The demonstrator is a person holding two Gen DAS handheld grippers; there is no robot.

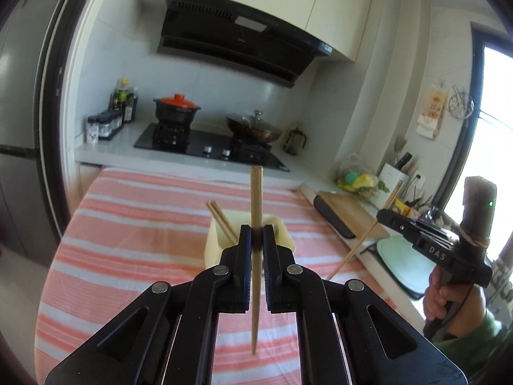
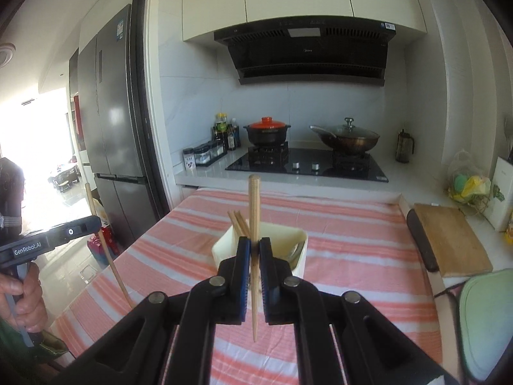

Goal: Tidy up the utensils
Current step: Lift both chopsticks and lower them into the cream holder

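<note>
**Chopsticks held upright over holder, one per gripper**

Chopsticks were clamped one each: left gripper [image 1: 256, 237] pinched a chopstick [image 1: 256, 192] upright, right gripper [image 2: 255, 246] pinched another [image 2: 254, 205] the same way. Both hung above the striped cloth [image 1: 134, 211], in front of the cream holder [image 1: 214, 240], which already had two sticks [image 1: 221, 219] leaning in it.

Risks, as a judgement: each grip sat mid-shaft on a thin round stick, so it could pivot or slip on lowering. A tip could catch the holder rim or the leaning sticks and tip the light holder. Two grippers heading for one opening could collide.

Hidden: holder interior and base mostly blocked by the fingers; something grey inside [image 2: 293, 252] was unclear.
</note>
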